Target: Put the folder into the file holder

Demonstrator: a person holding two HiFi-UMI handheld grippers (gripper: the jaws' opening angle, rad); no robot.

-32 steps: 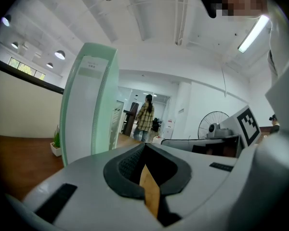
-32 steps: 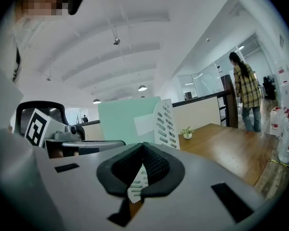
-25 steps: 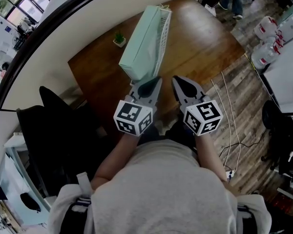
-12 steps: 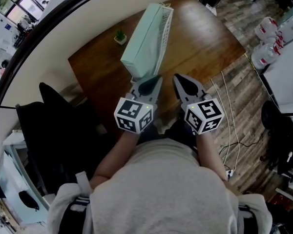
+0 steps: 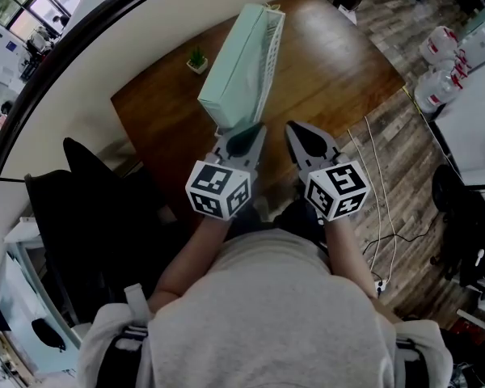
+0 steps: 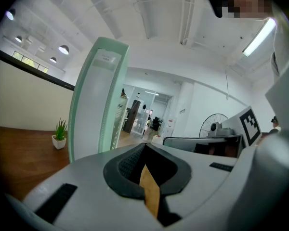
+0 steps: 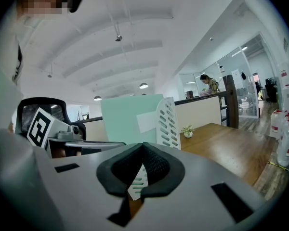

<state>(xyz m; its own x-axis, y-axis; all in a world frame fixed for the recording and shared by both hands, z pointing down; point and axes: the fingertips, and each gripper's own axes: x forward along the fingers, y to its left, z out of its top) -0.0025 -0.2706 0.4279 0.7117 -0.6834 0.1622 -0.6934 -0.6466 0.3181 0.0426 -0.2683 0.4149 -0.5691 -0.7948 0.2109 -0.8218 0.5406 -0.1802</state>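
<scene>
Mint green folder [image 5: 233, 71] is standing upright in the white file holder [image 5: 272, 43] on the wooden desk [image 5: 331, 63], far as I can tell, with a tiny potted plant [image 5: 197, 60] just beside it. Left hand-held gripper [image 5: 250, 132] and right hand-held gripper [image 5: 295, 132] hover at the near desk edge, jaws pinched together, nothing in either.

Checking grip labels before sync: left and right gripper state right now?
Left gripper: closed, nothing between the jaws.
Right gripper: closed, nothing between the jaws.
</scene>
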